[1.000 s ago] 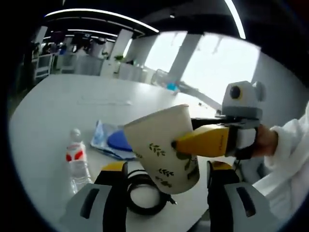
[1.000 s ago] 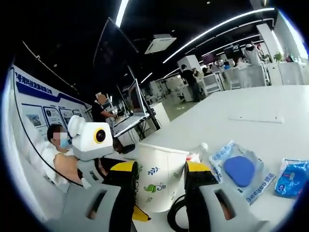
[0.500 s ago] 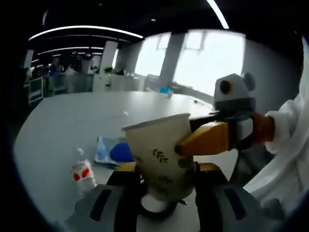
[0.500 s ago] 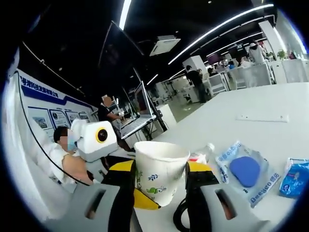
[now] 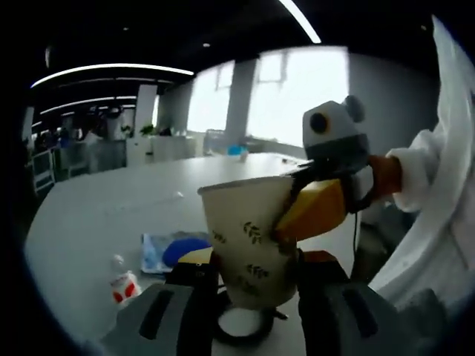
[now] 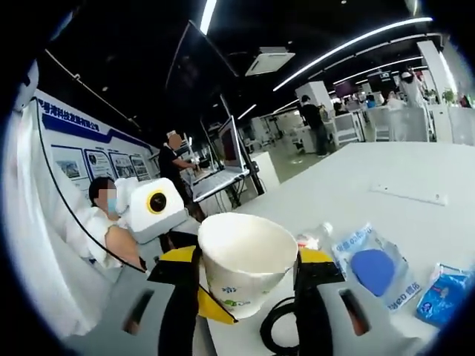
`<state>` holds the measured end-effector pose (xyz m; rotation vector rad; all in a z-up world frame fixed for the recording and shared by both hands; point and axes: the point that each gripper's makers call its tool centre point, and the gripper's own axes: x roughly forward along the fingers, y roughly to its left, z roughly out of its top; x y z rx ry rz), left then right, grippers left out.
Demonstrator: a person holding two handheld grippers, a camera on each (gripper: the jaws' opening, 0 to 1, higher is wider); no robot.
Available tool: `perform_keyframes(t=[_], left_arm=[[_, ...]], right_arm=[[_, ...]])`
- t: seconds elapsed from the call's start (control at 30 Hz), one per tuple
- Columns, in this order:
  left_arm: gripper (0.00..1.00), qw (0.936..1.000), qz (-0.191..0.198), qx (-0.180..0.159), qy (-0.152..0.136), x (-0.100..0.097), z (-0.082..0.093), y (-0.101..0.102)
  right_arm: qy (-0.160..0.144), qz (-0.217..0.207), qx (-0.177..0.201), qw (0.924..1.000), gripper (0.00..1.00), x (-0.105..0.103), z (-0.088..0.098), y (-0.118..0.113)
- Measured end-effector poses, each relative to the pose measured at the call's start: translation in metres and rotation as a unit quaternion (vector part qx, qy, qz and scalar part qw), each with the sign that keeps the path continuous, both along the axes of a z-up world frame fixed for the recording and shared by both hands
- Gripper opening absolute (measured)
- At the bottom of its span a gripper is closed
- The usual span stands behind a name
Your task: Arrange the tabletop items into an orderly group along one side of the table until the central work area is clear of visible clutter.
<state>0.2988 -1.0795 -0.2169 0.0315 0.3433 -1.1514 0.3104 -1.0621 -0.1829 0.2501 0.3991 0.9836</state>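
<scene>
Right gripper view: right tool (image 6: 245, 276) clamps paper cup (image 6: 245, 261).

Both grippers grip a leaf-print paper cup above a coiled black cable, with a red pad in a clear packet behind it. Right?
Not quite: the pad in the clear packet is blue, as the right gripper view shows. The left gripper and right gripper do grip the paper cup above the coiled black cable.

A white paper cup (image 6: 245, 268) with a leaf print stood upright off the desk (image 6: 386, 174), mouth open and empty. A small water bottle (image 5: 125, 284) with a red label, a coiled black cable (image 5: 241, 330) and two blue plastic packets (image 6: 373, 267) lay on the desk nearby.
</scene>
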Motion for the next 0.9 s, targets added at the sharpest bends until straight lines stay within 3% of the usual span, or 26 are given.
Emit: perform_keyframes(t=[0.33,0.5,0.63,0.8,0.9], left_arm=[[0.38,0.9999,-0.001,0.015,-0.002,-0.001,-0.005,0.002],[0.38,0.9996,0.012,0.017,0.021,0.001,-0.008,0.003],[0.54,0.9986,0.026,0.022,0.041,0.002,-0.014,0.005],[0.62,0.9978,0.040,0.025,0.046,0.003,-0.018,0.011],[0.70,0.9964,0.062,0.005,0.057,0.009,-0.014,0.015]], right_arm=[[-0.017,0.001,-0.025,0.9995,0.43,-0.003,-0.002,-0.002],[-0.023,-0.011,-0.038,0.9990,0.41,0.001,-0.006,-0.007],[-0.027,-0.023,-0.041,0.9985,0.42,0.004,-0.006,-0.018],[-0.033,-0.044,-0.065,0.9964,0.42,0.008,-0.011,-0.038],[-0.030,-0.053,-0.066,0.9959,0.42,0.007,-0.012,-0.049]])
